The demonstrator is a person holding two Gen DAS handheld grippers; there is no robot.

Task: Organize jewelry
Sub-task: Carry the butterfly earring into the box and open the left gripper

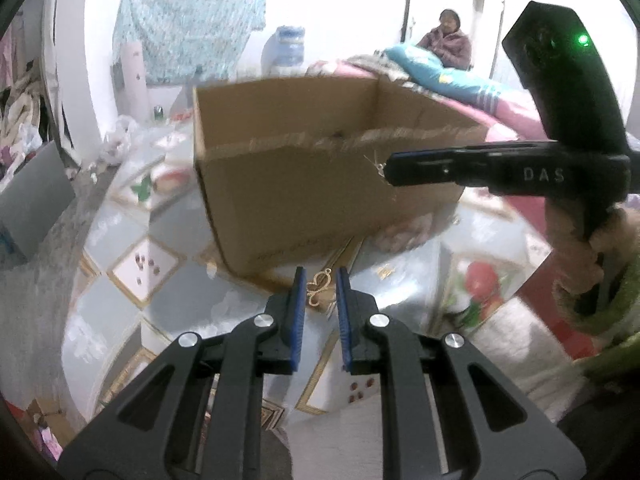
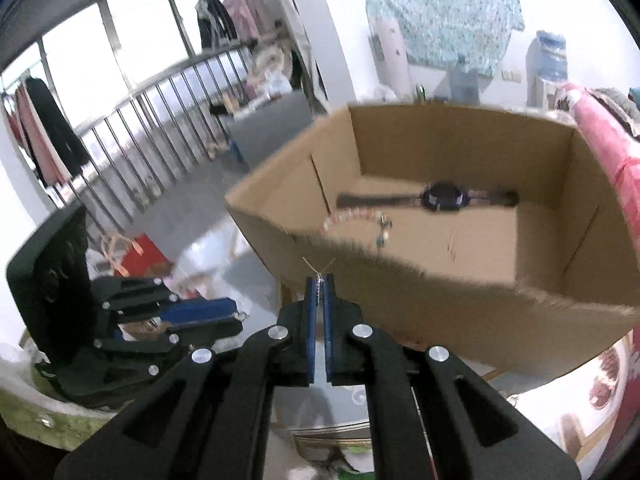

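Patterned tabletop (image 1: 120, 240) below — right tongs (image 2: 319, 282) pinch chain (image 2: 319, 270) beside box (image 2: 440, 312).

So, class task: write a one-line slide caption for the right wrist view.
Right gripper pinches a thin chain before a cardboard box holding a watch and bead bracelet.

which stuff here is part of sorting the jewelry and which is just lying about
Part of the job:
- cardboard box
- watch in the box
- bead bracelet in the box
- thin chain pinched in the right gripper
- gold ornament on the table, between the left gripper fingers

Lying about:
- water jug
- hanging clothes
- pillow
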